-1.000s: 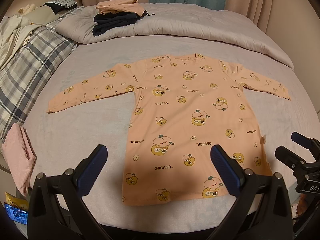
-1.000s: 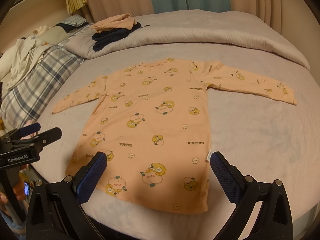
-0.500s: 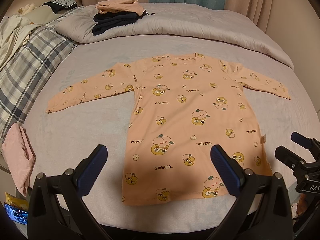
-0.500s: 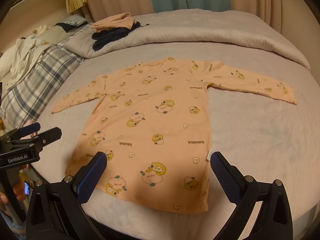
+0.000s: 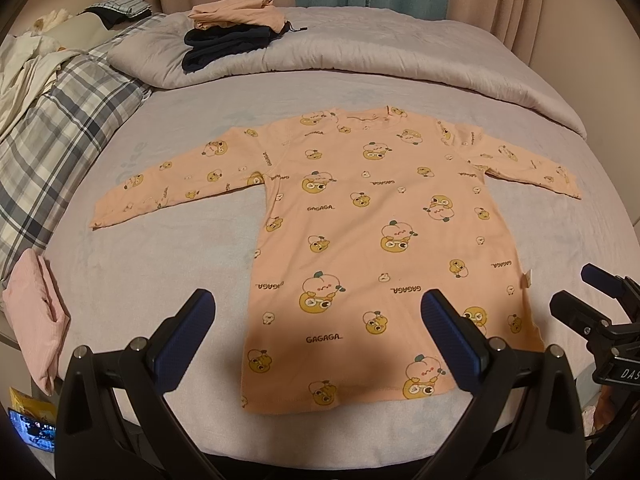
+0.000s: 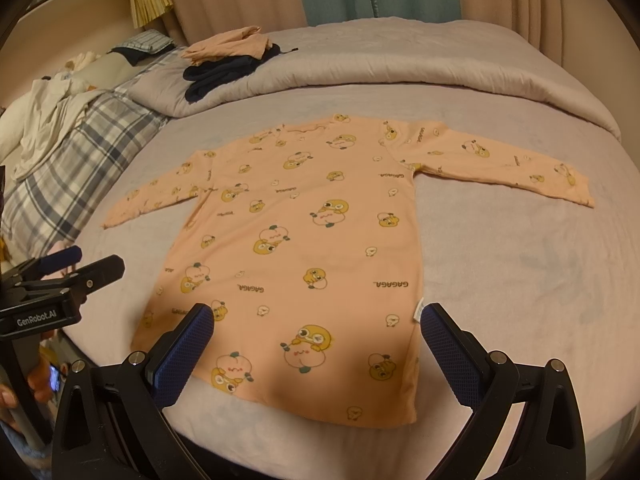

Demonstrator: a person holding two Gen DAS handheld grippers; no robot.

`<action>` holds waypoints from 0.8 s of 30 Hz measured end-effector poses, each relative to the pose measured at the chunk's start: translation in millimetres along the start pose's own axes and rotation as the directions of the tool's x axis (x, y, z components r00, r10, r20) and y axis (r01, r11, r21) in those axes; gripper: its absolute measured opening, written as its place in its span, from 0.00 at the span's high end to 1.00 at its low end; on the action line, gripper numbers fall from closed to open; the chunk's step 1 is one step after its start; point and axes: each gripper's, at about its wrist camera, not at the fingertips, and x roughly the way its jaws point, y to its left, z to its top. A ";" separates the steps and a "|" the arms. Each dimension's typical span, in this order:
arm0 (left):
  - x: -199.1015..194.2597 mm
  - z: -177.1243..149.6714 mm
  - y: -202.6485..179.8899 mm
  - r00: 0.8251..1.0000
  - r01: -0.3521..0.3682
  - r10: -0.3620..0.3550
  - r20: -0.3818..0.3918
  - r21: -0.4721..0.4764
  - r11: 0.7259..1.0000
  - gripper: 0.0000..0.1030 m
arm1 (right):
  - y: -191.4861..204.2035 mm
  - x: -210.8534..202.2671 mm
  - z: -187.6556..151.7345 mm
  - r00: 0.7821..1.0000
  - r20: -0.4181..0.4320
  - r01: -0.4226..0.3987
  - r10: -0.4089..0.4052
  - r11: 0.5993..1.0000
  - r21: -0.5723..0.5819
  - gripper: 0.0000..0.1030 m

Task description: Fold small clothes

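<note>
Both grippers' fingers spread wide, nothing held: left gripper (image 5: 316, 320) and right gripper (image 6: 318, 332) hover at the near bed (image 5: 168, 272) edge. Peach long-sleeve shirt (image 5: 380, 240) (cartoon print) lies flat, sleeves out, hem nearest.

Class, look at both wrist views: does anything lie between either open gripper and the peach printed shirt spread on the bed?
Nothing visible does. The shirt lies flat on the bed, with both the left gripper and right gripper open over its hem.
</note>
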 end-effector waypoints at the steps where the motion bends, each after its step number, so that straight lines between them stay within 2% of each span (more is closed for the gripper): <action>1: 0.6 0.8 -0.6 1.000 0.003 -0.003 0.005 -0.001 1.000 0.00 | -1.6 0.1 0.0 1.000 0.005 -0.004 0.004 1.000 0.005 0.01; 4: 7.1 6.2 0.7 0.999 0.039 -0.039 0.015 -0.031 0.999 0.00 | -11.6 1.9 1.5 0.999 0.028 -0.019 0.019 0.999 0.028 0.01; 8: 23.8 16.0 1.9 0.993 0.117 -0.118 -0.004 -0.079 0.990 0.00 | -47.7 6.9 4.8 0.996 0.061 -0.077 0.069 0.986 0.148 0.01; 14: 49.9 26.9 -7.2 0.976 0.204 -0.211 -0.058 -0.114 0.972 0.00 | -126.3 11.8 2.6 0.993 0.118 -0.053 0.012 0.936 0.348 0.01; 18: 70.5 37.9 -12.7 0.972 0.205 -0.216 -0.087 -0.121 0.971 0.00 | -174.3 13.2 2.4 0.987 0.138 0.010 -0.080 0.893 0.451 0.01; 21: 83.3 46.4 -18.8 0.972 0.202 -0.211 -0.101 -0.092 0.975 0.00 | -208.5 22.9 8.6 0.973 0.105 0.129 -0.205 0.861 0.493 0.01; 24: 94.1 57.3 -23.5 0.973 0.196 -0.203 -0.107 -0.066 0.978 0.00 | -232.1 31.8 14.6 0.961 0.081 0.186 -0.263 0.837 0.514 0.01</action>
